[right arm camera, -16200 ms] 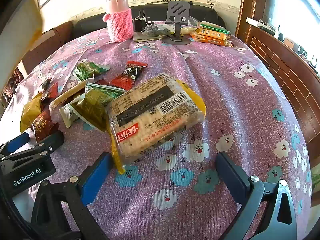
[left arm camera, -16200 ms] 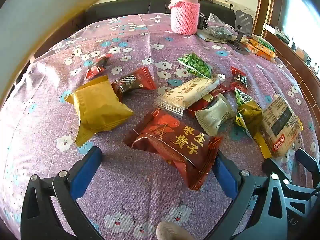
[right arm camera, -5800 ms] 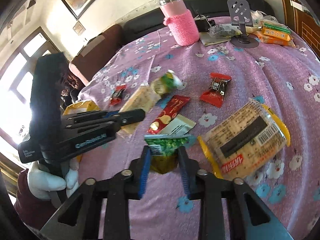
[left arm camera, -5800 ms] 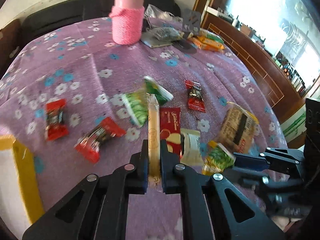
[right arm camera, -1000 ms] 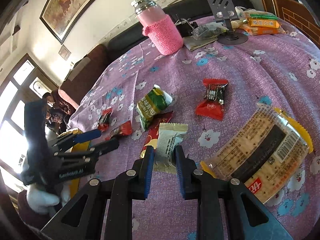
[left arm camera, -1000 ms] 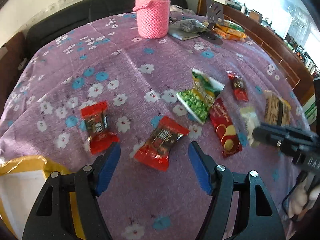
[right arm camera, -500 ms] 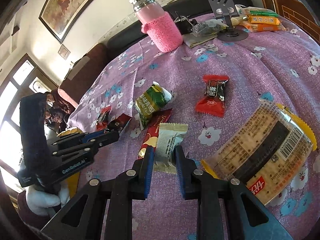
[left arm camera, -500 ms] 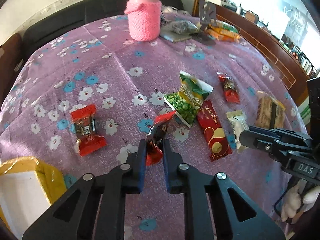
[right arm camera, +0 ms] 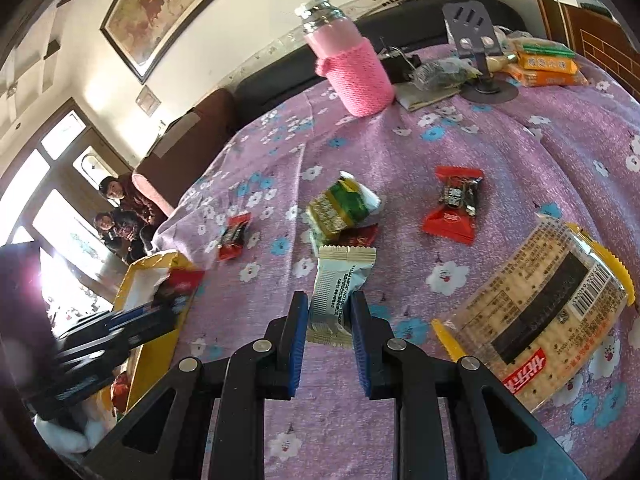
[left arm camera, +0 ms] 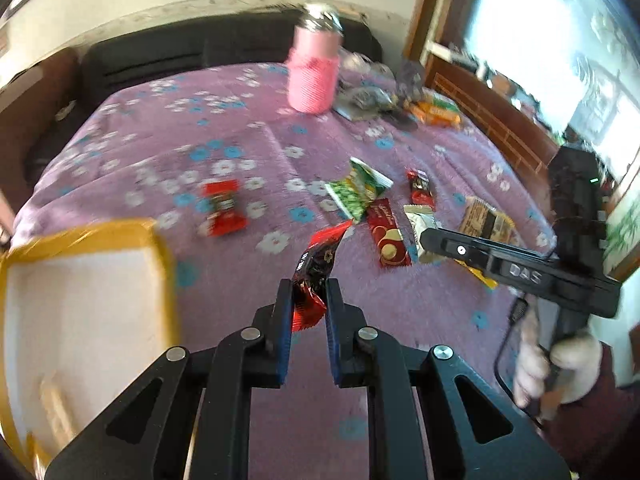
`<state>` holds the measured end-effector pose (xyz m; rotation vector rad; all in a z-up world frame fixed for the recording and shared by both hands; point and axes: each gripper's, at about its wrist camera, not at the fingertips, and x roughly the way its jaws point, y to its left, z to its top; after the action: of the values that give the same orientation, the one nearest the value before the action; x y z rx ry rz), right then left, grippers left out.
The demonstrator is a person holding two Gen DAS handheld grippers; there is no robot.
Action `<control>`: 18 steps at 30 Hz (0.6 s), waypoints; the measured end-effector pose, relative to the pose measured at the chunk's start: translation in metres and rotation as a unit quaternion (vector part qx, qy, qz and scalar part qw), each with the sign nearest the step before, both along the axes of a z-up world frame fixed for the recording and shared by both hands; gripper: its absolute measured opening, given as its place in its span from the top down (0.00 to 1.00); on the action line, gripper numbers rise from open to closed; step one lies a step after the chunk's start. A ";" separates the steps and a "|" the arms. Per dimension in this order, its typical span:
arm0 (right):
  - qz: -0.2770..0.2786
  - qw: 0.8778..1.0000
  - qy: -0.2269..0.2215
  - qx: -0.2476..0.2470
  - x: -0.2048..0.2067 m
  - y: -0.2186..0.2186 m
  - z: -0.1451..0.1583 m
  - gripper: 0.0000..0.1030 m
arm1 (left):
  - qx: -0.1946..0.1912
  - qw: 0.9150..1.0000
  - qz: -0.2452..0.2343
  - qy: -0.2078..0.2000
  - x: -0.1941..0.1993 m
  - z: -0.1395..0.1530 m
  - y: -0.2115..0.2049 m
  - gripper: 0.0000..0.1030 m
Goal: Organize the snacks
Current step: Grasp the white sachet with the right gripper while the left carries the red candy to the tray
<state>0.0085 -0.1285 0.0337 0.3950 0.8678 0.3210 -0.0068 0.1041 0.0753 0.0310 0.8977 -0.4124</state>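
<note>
My left gripper (left arm camera: 307, 300) is shut on a red and black candy (left arm camera: 316, 268) and holds it above the purple cloth, right of the yellow-rimmed box (left arm camera: 80, 280). My right gripper (right arm camera: 330, 312) is shut on a pale white-green snack packet (right arm camera: 340, 288). It shows in the left wrist view (left arm camera: 424, 240) too. On the cloth lie a green pea bag (right arm camera: 340, 208), a long red packet (left arm camera: 388, 236), a red candy (right arm camera: 454, 204), another red candy (left arm camera: 224, 208) and a big cracker pack (right arm camera: 548, 312).
A pink-sleeved flask (right arm camera: 352, 68) stands at the back. A phone stand (right arm camera: 476, 44), orange packets (right arm camera: 544, 64) and a clutter of small items lie at the far right. The yellow box (right arm camera: 148, 300) sits at the table's left edge.
My left gripper has lifted the red candy off the cloth and swung left toward the yellow box. My right gripper still holds the pale packet, hardly moved.
</note>
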 end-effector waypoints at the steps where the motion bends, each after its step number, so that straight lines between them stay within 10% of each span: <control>1: 0.003 1.000 -0.003 0.000 -0.001 0.002 0.001 0.78 | -0.009 1.000 0.013 -0.005 -0.009 0.005 0.012 0.88; 18: 0.131 0.991 -0.033 -0.019 -0.041 0.108 0.042 0.79 | -0.087 0.972 0.219 0.012 -0.074 -0.013 0.179 0.88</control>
<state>-0.0327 -0.0201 0.0758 0.2328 0.8607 0.5555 -0.0806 0.2827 0.0620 -0.3295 0.8606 -0.0779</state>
